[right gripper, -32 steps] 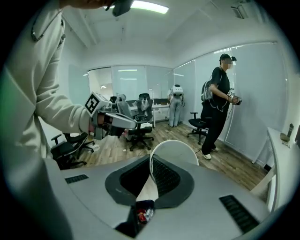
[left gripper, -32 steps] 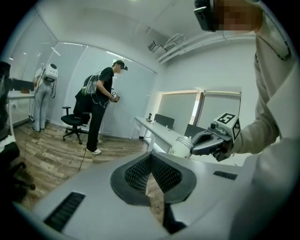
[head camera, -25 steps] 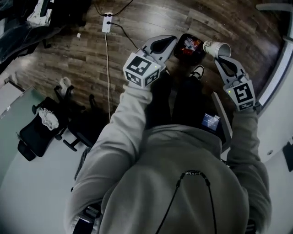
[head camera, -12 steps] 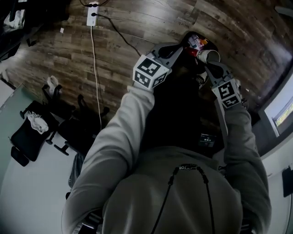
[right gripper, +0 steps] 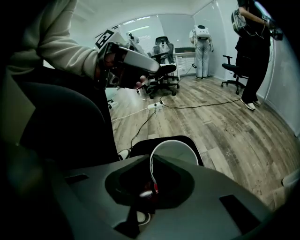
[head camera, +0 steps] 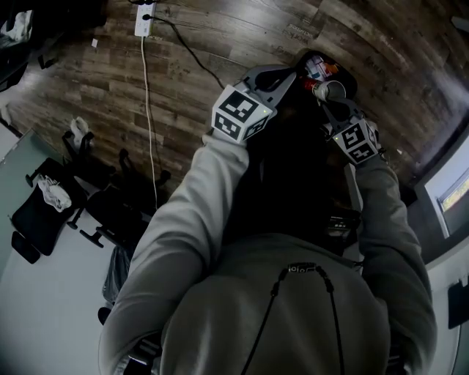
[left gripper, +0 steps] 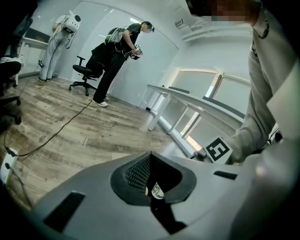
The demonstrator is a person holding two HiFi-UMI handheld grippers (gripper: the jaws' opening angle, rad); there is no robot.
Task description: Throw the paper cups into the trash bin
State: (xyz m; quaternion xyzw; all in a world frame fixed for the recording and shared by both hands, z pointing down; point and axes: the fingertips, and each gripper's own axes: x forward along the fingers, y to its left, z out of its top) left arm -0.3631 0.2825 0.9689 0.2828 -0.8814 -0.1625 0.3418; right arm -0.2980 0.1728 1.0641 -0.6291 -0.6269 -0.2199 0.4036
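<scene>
A white paper cup point(head camera: 330, 90) hangs by its rim from my right gripper point(head camera: 327, 102), right over the black trash bin point(head camera: 344, 77), which holds colourful rubbish. In the right gripper view the jaws of that gripper point(right gripper: 152, 161) pinch the cup point(right gripper: 176, 152) at its wall, mouth facing away, with the bin's dark rim point(right gripper: 140, 144) below. My left gripper point(head camera: 287, 73) is held beside the bin's left edge, jaws closed. In the left gripper view that gripper point(left gripper: 150, 161) shows only a small white printed scrap point(left gripper: 156, 190) at its seam; I cannot tell what it is.
A power strip point(head camera: 143, 10) and its cable point(head camera: 146, 95) lie on the wood floor to the left. Office chairs point(head camera: 110, 209) stand at lower left. Two other people point(left gripper: 117, 56) stand far off, near a long white table point(left gripper: 197, 101).
My right gripper has carried the cup leftwards, from beside the bin to directly above its opening. The left gripper has stayed at the bin's left edge.
</scene>
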